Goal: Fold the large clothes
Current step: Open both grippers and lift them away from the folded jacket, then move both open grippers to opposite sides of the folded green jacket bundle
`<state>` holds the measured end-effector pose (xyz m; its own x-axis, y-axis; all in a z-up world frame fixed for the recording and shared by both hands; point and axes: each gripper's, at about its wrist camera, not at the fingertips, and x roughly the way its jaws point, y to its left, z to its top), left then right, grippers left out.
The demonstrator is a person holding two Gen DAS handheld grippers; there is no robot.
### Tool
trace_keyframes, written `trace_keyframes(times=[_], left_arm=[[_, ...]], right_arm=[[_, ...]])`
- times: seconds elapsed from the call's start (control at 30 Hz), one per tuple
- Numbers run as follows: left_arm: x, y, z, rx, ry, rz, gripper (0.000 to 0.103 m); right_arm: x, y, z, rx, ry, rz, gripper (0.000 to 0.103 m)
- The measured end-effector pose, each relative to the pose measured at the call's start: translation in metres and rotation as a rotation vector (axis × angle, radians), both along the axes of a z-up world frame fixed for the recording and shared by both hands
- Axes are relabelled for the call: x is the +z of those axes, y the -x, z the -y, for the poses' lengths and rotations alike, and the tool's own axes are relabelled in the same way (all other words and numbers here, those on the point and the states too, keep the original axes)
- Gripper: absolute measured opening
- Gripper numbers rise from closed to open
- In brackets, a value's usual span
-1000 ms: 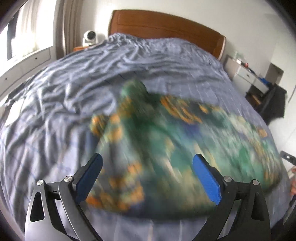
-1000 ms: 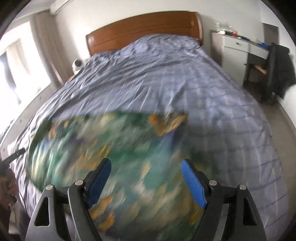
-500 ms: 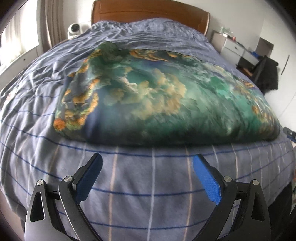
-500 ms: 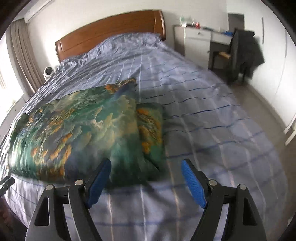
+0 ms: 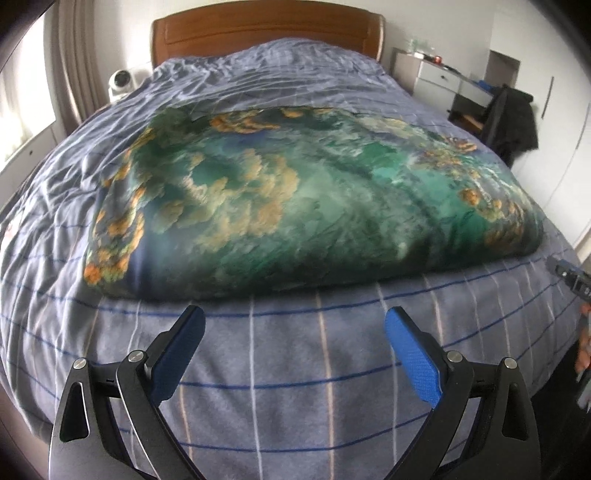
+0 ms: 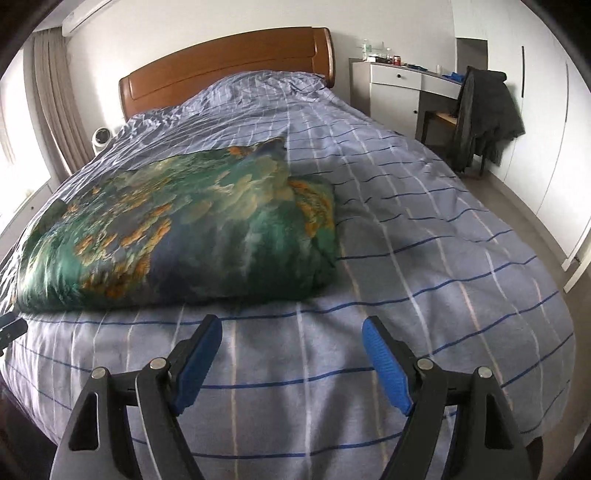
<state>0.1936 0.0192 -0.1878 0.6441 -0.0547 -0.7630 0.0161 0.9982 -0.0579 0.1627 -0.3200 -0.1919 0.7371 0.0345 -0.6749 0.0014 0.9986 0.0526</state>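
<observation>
Toward the foot edge of the bed: folded green satin garment with orange-gold print [image 5: 295,206] [image 6: 177,229], lying flat on the blue-striped grey quilt [image 5: 288,373] [image 6: 424,236]. Just short of its near edge, over bare quilt: left gripper [image 5: 293,347] and right gripper [image 6: 291,350], blue-padded fingers [image 5: 413,360] [image 6: 386,363] spread wide, holding nothing. Beyond, at the head end: curved brown wooden headboard [image 5: 266,31] [image 6: 229,62].

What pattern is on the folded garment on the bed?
The folded garment is green-teal with orange-gold feathery patches and dark navy edges; clearest in the left wrist view.
</observation>
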Motion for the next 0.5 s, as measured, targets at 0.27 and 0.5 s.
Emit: trace_keyframes(times=[0.27, 0.5], left_arm=[[0.047, -0.056, 0.011, -0.079, -0.022, 0.093, 0.099], [0.065, -0.148, -0.004, -0.071, 0.074, 0.065, 0.1]], right_arm=[[-0.001, 0.004, -0.016, 0.054, 0.027, 0.017, 0.08], [0.001, 0.011, -0.016, 0.065, 0.005, 0.027, 0.08]])
